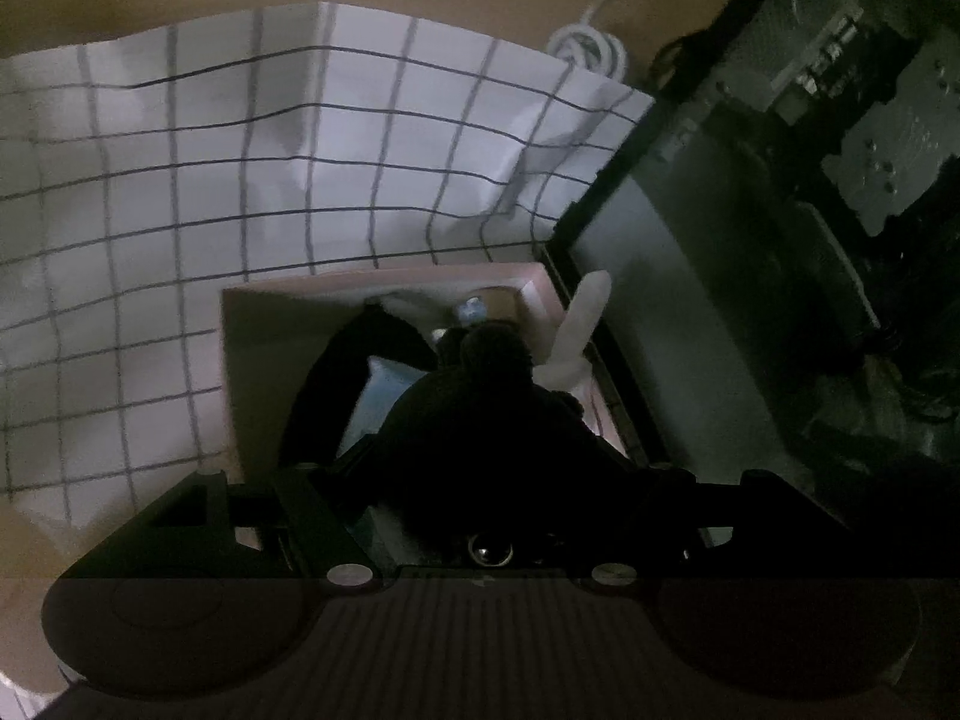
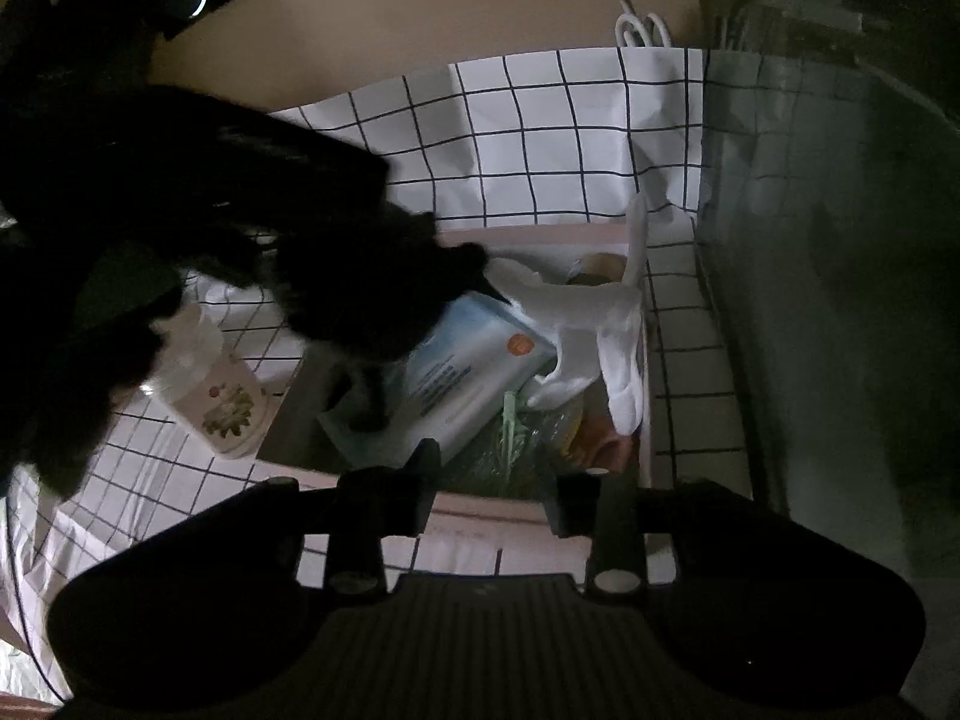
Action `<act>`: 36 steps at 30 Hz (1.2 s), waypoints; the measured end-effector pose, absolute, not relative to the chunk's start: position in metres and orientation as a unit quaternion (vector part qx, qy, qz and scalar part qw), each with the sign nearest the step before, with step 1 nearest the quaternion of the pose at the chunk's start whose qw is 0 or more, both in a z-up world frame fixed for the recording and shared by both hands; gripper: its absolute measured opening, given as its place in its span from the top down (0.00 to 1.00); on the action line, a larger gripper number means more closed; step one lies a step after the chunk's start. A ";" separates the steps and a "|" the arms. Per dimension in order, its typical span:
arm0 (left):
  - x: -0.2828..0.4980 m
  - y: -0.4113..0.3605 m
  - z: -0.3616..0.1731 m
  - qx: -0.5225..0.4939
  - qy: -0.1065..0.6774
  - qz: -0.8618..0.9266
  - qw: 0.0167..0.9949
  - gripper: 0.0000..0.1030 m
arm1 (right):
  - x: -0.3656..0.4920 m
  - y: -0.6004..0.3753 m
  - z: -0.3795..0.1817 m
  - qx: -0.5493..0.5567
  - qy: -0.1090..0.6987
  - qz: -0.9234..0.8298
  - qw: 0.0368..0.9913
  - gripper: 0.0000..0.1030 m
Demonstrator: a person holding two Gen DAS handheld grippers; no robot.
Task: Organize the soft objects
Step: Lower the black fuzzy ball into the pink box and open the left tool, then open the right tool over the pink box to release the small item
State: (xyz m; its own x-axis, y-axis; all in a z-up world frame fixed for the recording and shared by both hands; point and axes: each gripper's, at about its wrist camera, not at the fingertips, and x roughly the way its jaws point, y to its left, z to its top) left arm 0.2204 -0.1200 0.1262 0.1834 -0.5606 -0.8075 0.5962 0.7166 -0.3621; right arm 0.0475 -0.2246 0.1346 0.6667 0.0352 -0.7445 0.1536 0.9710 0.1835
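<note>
The pink box (image 2: 534,507) already holds a wipes pack (image 2: 474,372) and white socks (image 2: 606,336); the left gripper (image 2: 372,372) reaches inside, grip unreadable; the right gripper (image 2: 489,495) hovers wide, empty, at its near rim; a bottle (image 2: 222,402) remains beside it.

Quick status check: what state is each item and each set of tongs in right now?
Pink box: open, holding items.
Black fuzzy item: held over the box.
Left tongs: shut on black fuzzy item.
Right tongs: open, empty.
White cloth: draped over box rim.
Wipes pack: tilted inside box.
Floral bottle: lying outside box.
</note>
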 end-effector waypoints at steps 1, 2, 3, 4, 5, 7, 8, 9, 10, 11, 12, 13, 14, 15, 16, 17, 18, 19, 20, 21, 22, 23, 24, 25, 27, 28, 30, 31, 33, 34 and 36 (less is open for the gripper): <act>0.220 -0.124 0.126 0.022 0.514 -0.380 0.769 0.25 | 0.045 -0.224 0.134 0.115 0.404 -0.033 0.907 0.66; 0.220 -0.128 0.126 0.025 0.512 -0.383 0.768 0.25 | 0.042 -0.223 0.134 0.111 0.401 -0.035 0.909 0.66; 0.220 -0.132 0.127 0.029 0.508 -0.388 0.768 0.25 | 0.041 -0.222 0.134 0.107 0.397 -0.038 0.911 0.66; 0.221 -0.136 0.127 0.029 0.504 -0.391 0.769 0.25 | 0.040 -0.221 0.135 0.103 0.393 -0.043 0.913 0.65; 0.221 -0.138 0.128 0.027 0.499 -0.397 0.770 0.25 | 0.040 -0.221 0.135 0.102 0.390 -0.047 0.914 0.64; 0.223 -0.143 0.127 0.010 0.478 -0.418 0.772 0.24 | 0.039 -0.223 0.135 0.107 0.385 -0.050 0.915 0.63; 0.225 -0.145 0.126 0.001 0.465 -0.433 0.772 0.24 | 0.038 -0.223 0.136 0.112 0.383 -0.049 0.915 0.62; 0.226 -0.149 0.122 0.001 0.456 -0.442 0.772 0.24 | 0.038 -0.223 0.135 0.116 0.384 -0.047 0.915 0.61; 0.228 -0.153 0.117 0.009 0.452 -0.445 0.773 0.24 | 0.039 -0.223 0.134 0.120 0.386 -0.044 0.914 0.60; 0.230 -0.157 0.110 0.027 0.451 -0.441 0.776 0.24 | 0.040 -0.223 0.131 0.121 0.389 -0.042 0.912 0.60; 0.232 -0.161 0.102 0.047 0.456 -0.430 0.777 0.23 | 0.041 -0.223 0.129 0.121 0.392 -0.040 0.911 0.60; 0.234 -0.164 0.095 0.061 0.463 -0.423 0.777 0.21 | 0.042 -0.222 0.127 0.120 0.396 -0.040 0.909 0.60; 0.235 -0.163 0.089 0.063 0.469 -0.424 0.772 0.19 | 0.043 -0.222 0.125 0.120 0.397 -0.040 0.909 0.59; 0.236 -0.163 0.085 0.062 0.470 -0.426 0.770 0.17 | 0.043 -0.222 0.125 0.119 0.395 -0.040 0.910 0.59; 0.236 -0.162 0.083 0.065 0.467 -0.430 0.770 0.16 | 0.043 -0.222 0.125 0.118 0.396 -0.039 0.910 0.59; 0.235 -0.163 0.081 0.079 0.455 -0.434 0.773 0.15 | 0.043 -0.222 0.125 0.118 0.395 -0.038 0.910 0.59; 0.234 -0.165 0.080 0.096 0.444 -0.433 0.779 0.15 | 0.043 -0.222 0.124 0.118 0.395 -0.038 0.910 0.59; 0.233 -0.168 0.079 0.119 0.431 -0.426 0.787 0.14 | 0.044 -0.222 0.124 0.117 0.396 -0.036 0.910 0.59; 0.232 -0.169 0.079 0.132 0.423 -0.419 0.793 0.14 | 0.045 -0.222 0.124 0.116 0.396 -0.034 0.910 0.59; 0.233 -0.170 0.078 0.144 0.417 -0.408 0.800 0.14 | 0.045 -0.222 0.123 0.114 0.396 -0.032 0.911 0.59; 0.236 -0.170 0.078 0.147 0.419 -0.400 0.802 0.16 | 0.046 -0.221 0.123 0.112 0.396 -0.031 0.911 0.59; 0.238 -0.168 0.080 0.141 0.422 -0.397 0.803 0.16 | 0.045 -0.221 0.122 0.110 0.396 -0.030 0.911 0.59; 0.238 -0.165 0.084 0.134 0.423 -0.401 0.801 0.16 | 0.046 -0.220 0.122 0.109 0.396 -0.030 0.911 0.59; 0.237 -0.162 0.089 0.131 0.421 -0.409 0.799 0.17 | 0.046 -0.220 0.122 0.108 0.397 -0.029 0.911 0.59; 0.233 -0.159 0.099 0.134 0.410 -0.420 0.799 0.17 | 0.047 -0.220 0.121 0.111 0.399 -0.028 0.910 0.59; 0.231 -0.158 0.105 0.136 0.404 -0.423 0.799 0.17 | 0.048 -0.221 0.120 0.112 0.400 -0.029 0.909 0.59; 0.226 -0.154 0.119 0.136 0.385 -0.431 0.805 0.17 | 0.049 -0.223 0.119 0.116 0.400 -0.030 0.909 0.59; 0.223 -0.154 0.124 0.135 0.376 -0.434 0.808 0.17 | 0.049 -0.223 0.118 0.117 0.400 -0.030 0.908 0.59; 0.218 -0.151 0.135 0.133 0.360 -0.438 0.813 0.17 | 0.050 -0.223 0.118 0.120 0.399 -0.029 0.909 0.59; 0.216 -0.150 0.139 0.134 0.358 -0.439 0.813 0.18 | 0.050 -0.223 0.118 0.120 0.400 -0.028 0.908 0.59; 0.212 -0.149 0.142 0.144 0.363 -0.440 0.809 0.20 | 0.050 -0.222 0.118 0.122 0.400 -0.025 0.908 0.59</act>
